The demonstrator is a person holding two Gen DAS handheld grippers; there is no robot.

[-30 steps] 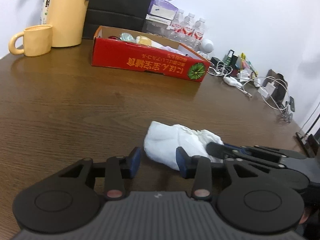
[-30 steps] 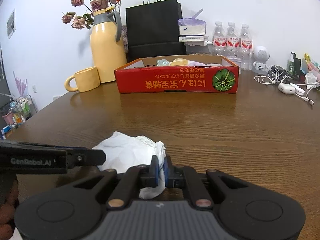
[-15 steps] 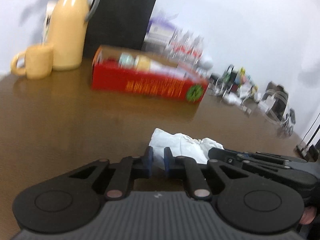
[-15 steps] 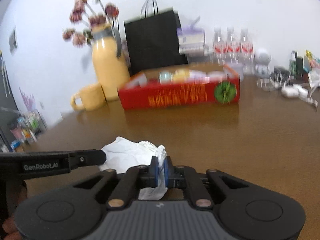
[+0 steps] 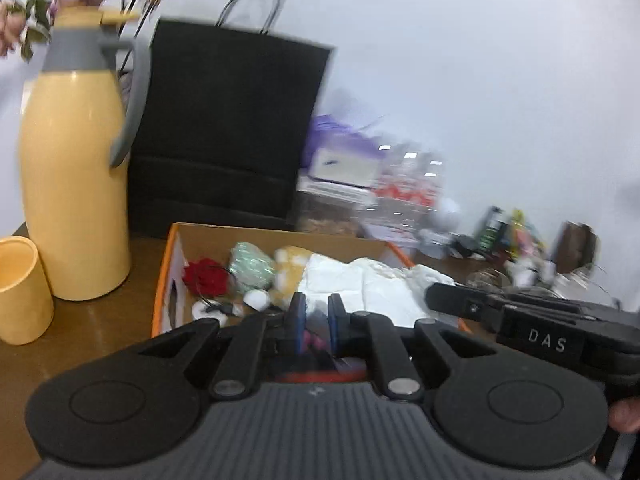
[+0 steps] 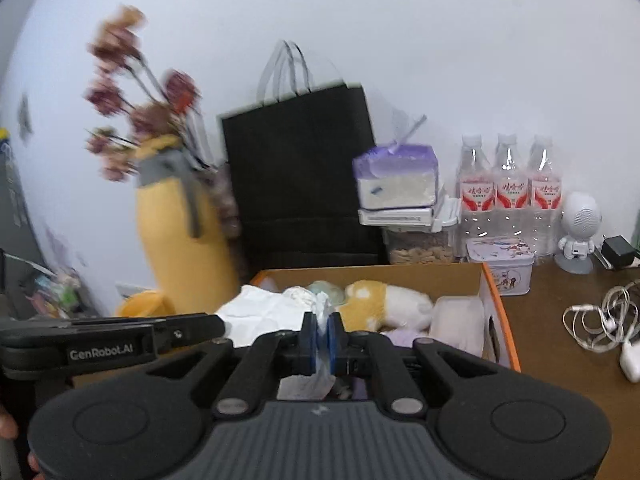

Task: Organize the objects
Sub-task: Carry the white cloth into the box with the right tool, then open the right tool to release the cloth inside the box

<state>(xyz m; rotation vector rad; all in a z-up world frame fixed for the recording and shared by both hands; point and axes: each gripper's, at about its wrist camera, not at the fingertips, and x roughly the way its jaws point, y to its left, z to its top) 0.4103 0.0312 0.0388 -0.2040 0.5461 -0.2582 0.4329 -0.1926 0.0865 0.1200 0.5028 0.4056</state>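
Moved since a second ago: both grippers have gone from the bare table to above the red box, carrying the white cloth with them.
White cloth: held off the table between the two grippers, spread over the open box; one end is bunched at the right gripper.
Right gripper: blue pads pressed together on a fold of the cloth, which sticks out above and hangs below them.
Left gripper: pads drawn close with a narrow gap. Its jaws closed during the last second; the cloth lies just beyond the tips, but blur hides whether they pinch it.
Red box: open cardboard with an orange rim, on the brown table.
Box contents: a yellow and white plush toy, a green bundle, a red item.
Behind the box: yellow jug with flowers, black paper bag, water bottles.
Left of the box: yellow mug.
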